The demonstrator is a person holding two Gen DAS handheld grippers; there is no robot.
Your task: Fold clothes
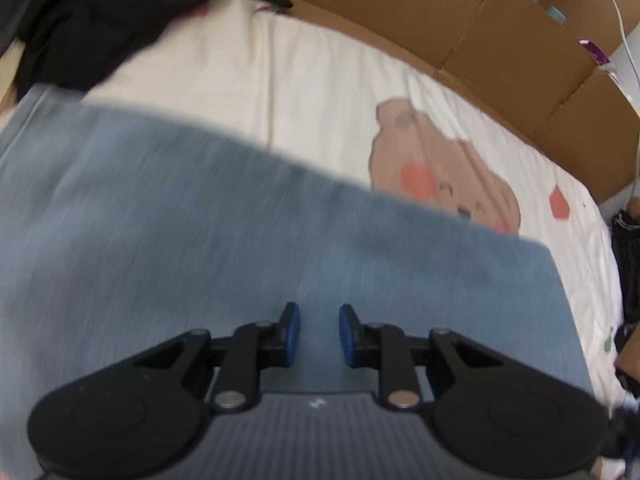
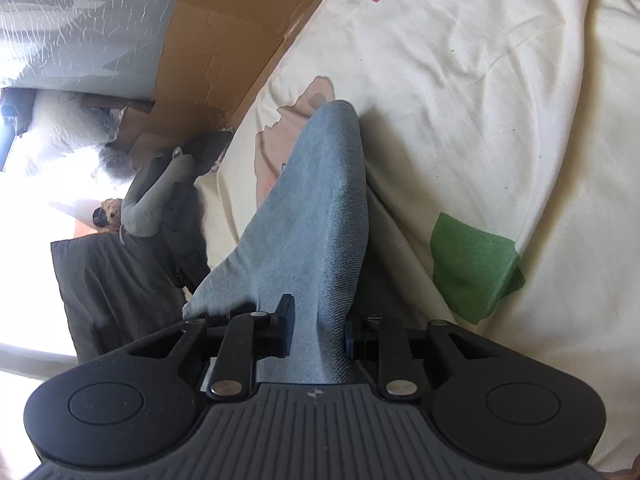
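Blue denim garment lay spread on the bed sheet, cream with a printed bear; probably jeans, though no waistband or hem was visible to confirm. In the left wrist view it covered most of the lower frame as a broad flat panel. That view was motion-blurred, so fine creases could not be read.

Right gripper: jaws closed on a bunched edge of the denim, cloth filling the gap between them. From the grip the fabric ran forward as a raised, narrowing ridge, lifted off the sheet along its near part and casting a shadow on its right side.

Left gripper: jaws parted by a moderate gap, nothing between them, hanging over the flat denim; contact with the cloth could not be judged.

Progress, as a judgement: a fold was under way, not complete. One edge was gathered and raised; no stacked, squared bundle was visible. Carrying the edge over, laying it down and smoothing remained.

Orientation: in the right wrist view the long axis ran away from the gripper toward the cardboard at the bed's far side. In the left wrist view the panel's far edge ran diagonally, upper left to lower right.

Surroundings: dark clothing heaped at the far left of the bed; green patch printed on the sheet to the right of the ridge.
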